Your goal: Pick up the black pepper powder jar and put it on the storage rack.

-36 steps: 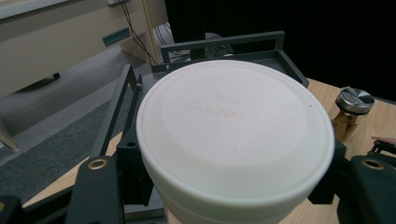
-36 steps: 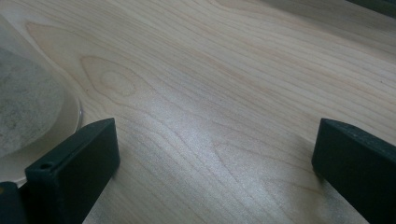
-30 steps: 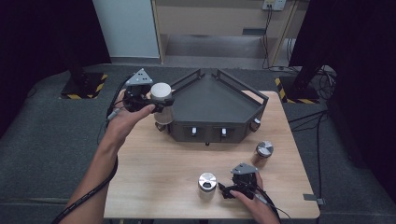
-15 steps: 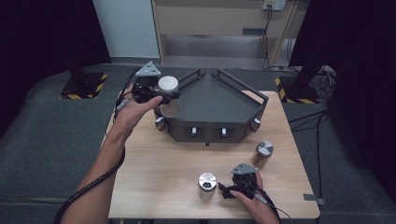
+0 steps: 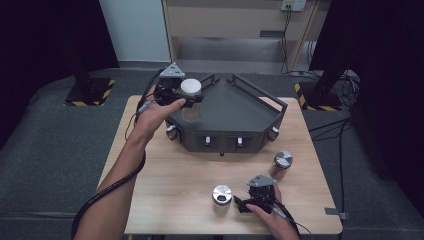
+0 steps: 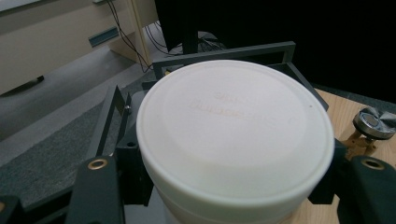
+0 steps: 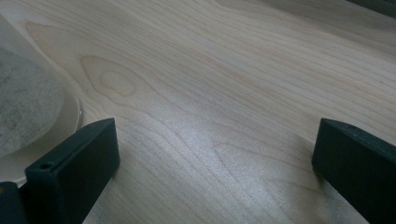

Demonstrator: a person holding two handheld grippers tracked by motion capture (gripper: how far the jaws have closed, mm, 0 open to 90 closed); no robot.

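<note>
My left gripper (image 5: 186, 101) is shut on a clear jar with a white lid (image 5: 190, 87), held in the air over the left corner of the dark six-sided tray (image 5: 240, 107). In the left gripper view the white lid (image 6: 233, 135) sits between both jaws, with the tray's frame (image 6: 224, 51) behind it. Near the table's front edge my right gripper (image 5: 240, 204) rests open on the wood, just right of a silver-lidded jar (image 5: 221, 194). In the right gripper view its jaws stand wide apart over bare wood (image 7: 215, 116), and that jar's edge (image 7: 28, 112) is at the left.
A second silver-lidded jar (image 5: 283, 160) stands on the table right of the tray; it also appears in the left gripper view (image 6: 373, 122). The tray has small knobs (image 5: 207, 141) along its front wall. Grey carpet surrounds the table.
My left gripper has carried the white-lidded jar away from the table's left edge, rightward and farther back, over the tray's left corner. The right gripper has stayed in place.
</note>
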